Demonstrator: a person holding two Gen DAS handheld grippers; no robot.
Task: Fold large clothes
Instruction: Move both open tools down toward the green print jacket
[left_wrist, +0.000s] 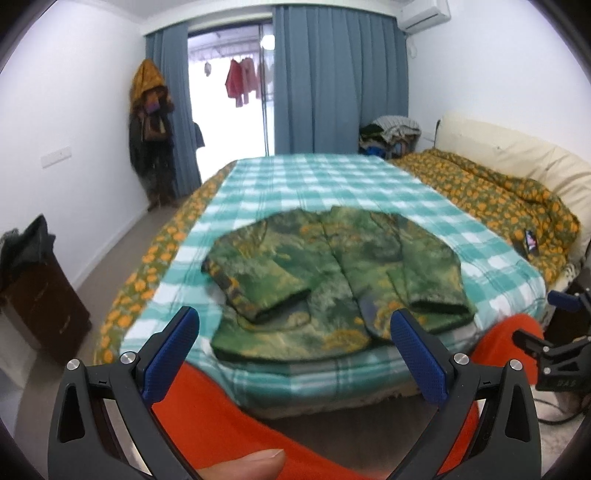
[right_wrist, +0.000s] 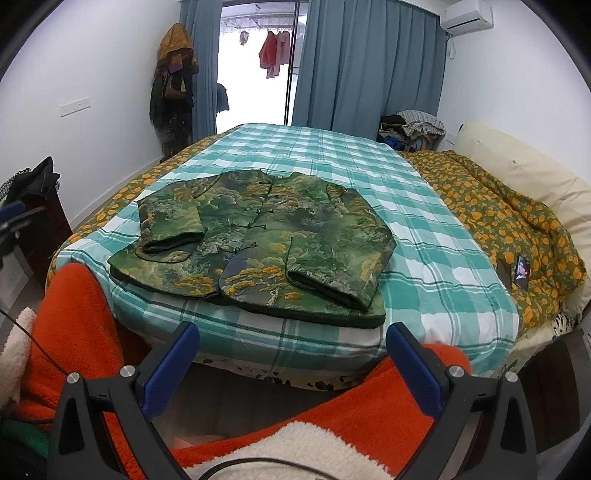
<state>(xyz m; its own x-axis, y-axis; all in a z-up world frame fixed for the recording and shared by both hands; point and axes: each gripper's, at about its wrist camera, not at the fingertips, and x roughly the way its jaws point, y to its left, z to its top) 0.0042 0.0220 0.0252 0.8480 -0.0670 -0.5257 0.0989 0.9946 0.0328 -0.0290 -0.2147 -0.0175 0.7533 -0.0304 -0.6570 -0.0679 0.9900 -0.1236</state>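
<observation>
While both tools hang back off the bed edge, here is the scene, view by view.

Left wrist, jacket: green padded jacket with yellow-and-grey landscape print lies flat on the teal-and-white checked bed cover, near its front edge, both sleeves folded in over the front.
Left wrist, gripper: left gripper, blue-padded black fingers spread wide, nothing between them, short of the bed.
Left wrist, below: orange fleece garment under the fingers, and a thumb at the bottom edge.
Right wrist, jacket: same jacket, sharp now, front closed with knot buttons, hem toward the camera.
Right wrist, gripper: right gripper wide open too, holding nothing, clear of the cover.
Right wrist, side: orange-flowered green quilt bunched along the right of the bed.
</observation>
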